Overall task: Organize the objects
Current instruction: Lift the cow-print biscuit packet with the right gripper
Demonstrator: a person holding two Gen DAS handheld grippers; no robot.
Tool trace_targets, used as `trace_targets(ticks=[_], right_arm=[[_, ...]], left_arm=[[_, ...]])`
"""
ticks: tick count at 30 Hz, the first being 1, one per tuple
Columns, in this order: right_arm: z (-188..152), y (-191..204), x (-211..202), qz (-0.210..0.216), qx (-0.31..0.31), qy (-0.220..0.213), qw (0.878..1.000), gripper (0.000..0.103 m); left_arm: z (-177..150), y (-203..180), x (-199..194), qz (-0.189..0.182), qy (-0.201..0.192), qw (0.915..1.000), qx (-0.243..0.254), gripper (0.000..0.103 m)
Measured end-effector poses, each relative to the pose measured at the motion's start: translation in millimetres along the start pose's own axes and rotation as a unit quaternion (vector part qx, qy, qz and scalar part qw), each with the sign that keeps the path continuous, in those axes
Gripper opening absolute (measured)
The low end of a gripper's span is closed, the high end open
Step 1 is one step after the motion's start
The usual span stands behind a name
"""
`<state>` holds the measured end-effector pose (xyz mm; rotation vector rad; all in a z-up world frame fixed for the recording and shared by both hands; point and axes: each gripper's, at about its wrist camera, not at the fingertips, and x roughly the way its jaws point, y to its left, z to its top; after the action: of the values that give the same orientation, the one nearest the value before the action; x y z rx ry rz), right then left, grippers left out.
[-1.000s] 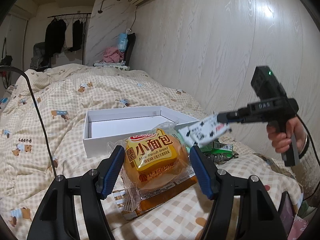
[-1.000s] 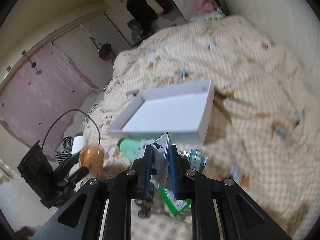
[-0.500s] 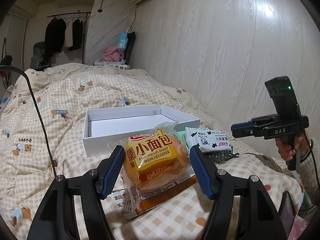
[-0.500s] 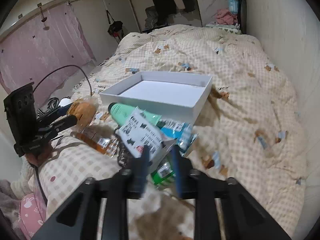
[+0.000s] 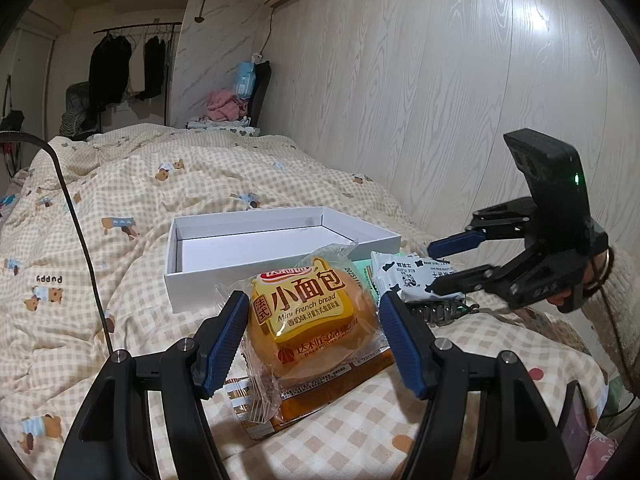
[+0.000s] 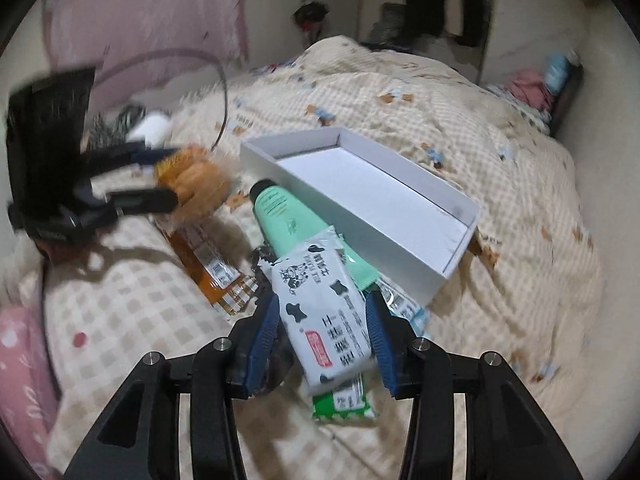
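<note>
Left wrist view: left gripper (image 5: 310,338) is wide open, its blue ribbed pads either side of the bread packet (image 5: 308,320) without clearly touching it (nothing held). The packet is crinkly clear film around a soft round bun with a yellow label, lying on a flat amber-coloured bar wrapper (image 5: 320,394) on the checked quilt (image 5: 120,208). Behind it sits the white box (image 5: 280,264), an empty, shallow, stiff card tray. The right gripper (image 5: 436,268) hangs open at the right, beside the cow-print pack (image 5: 412,278).

Right wrist view (blurred): right gripper (image 6: 322,336) is open around the cow-print pack (image 6: 324,320), pads just beside its long edges, and I cannot tell if they touch. The pack is a glossy, pillowy foil rectangle lying over a mint green tube (image 6: 288,216) and a green wrapper (image 6: 344,402), close to the white box (image 6: 360,184).

To do it well, I'd judge: close on the long edges, squeeze lightly since the film slips and the contents crush, lift clear of the pile beneath, then set it flat in the box.
</note>
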<state>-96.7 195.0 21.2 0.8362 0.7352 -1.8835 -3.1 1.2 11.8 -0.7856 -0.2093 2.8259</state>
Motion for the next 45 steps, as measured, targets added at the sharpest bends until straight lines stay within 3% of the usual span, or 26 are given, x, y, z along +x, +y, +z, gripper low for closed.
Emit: trace_targets(ticks=[6, 12, 16, 17, 18, 19, 24, 27, 29, 30, 31, 37, 42, 45], right_arm=[[6.3, 12.9, 11.4, -0.018, -0.061, 0.016, 0.998, 0.056], [9.5, 16.4, 21.7, -0.026, -0.063, 0.014, 0.998, 0.055], [13.6, 14.7, 9.7, -0.006, -0.027, -0.019, 0.999, 0.050], [15.0, 18.1, 6.5, -0.016, -0.031, -0.026, 0.999, 0.046], [16.0, 19.3, 5.0, -0.017, -0.029, -0.026, 0.999, 0.017], [17.3, 19.4, 3.9, -0.017, -0.021, -0.026, 0.999, 0.012], [24.7, 14.9, 4.6, -0.020, 0.008, -0.024, 0.999, 0.012], [24.7, 11.5, 8.0, -0.001, 0.012, -0.017, 1.000, 0.015], [22.4, 14.2, 8.4, -0.001, 0.002, -0.013, 1.000, 0.042], [20.9, 18.6, 6.8, -0.012, -0.011, -0.022, 1.000, 0.076], [19.2, 22.9, 3.8, -0.022, -0.023, -0.034, 0.999, 0.085], [18.4, 34.6, 7.5, -0.025, -0.069, -0.020, 0.997, 0.085], [21.9, 22.8, 18.7, -0.027, -0.041, -0.001, 0.999, 0.083], [23.1, 13.5, 27.6, -0.024, -0.012, 0.023, 0.999, 0.054]], left_arm=[[0.1, 0.1, 0.3, -0.001, 0.002, 1.0000, -0.001, 0.071], [-0.2, -0.8, 0.4, -0.001, 0.003, 1.0000, -0.001, 0.071], [-0.3, -1.3, -0.9, -0.002, 0.003, 1.0000, -0.002, 0.071], [-0.3, -1.3, -1.0, -0.001, 0.003, 1.0000, -0.002, 0.071], [-0.2, -1.2, -0.7, -0.001, 0.003, 1.0000, -0.002, 0.071], [-0.2, -1.2, -0.8, -0.001, 0.003, 1.0000, -0.002, 0.071], [-0.3, -1.5, -0.9, -0.002, 0.004, 1.0000, -0.002, 0.071], [-0.4, -1.6, -0.7, -0.002, 0.004, 1.0000, -0.002, 0.071], [-0.4, -1.7, -0.9, -0.002, 0.006, 1.0000, -0.002, 0.071], [-0.5, -1.6, -1.0, -0.002, 0.006, 1.0000, -0.002, 0.071], [-0.6, -1.6, -1.3, -0.002, 0.007, 1.0000, -0.002, 0.071], [-0.9, -1.5, -2.3, -0.002, 0.007, 1.0000, -0.002, 0.071], [-1.3, -1.5, -0.6, -0.001, 0.009, 1.0000, -0.002, 0.071], [-1.4, -1.6, -0.6, -0.001, 0.009, 1.0000, -0.002, 0.071]])
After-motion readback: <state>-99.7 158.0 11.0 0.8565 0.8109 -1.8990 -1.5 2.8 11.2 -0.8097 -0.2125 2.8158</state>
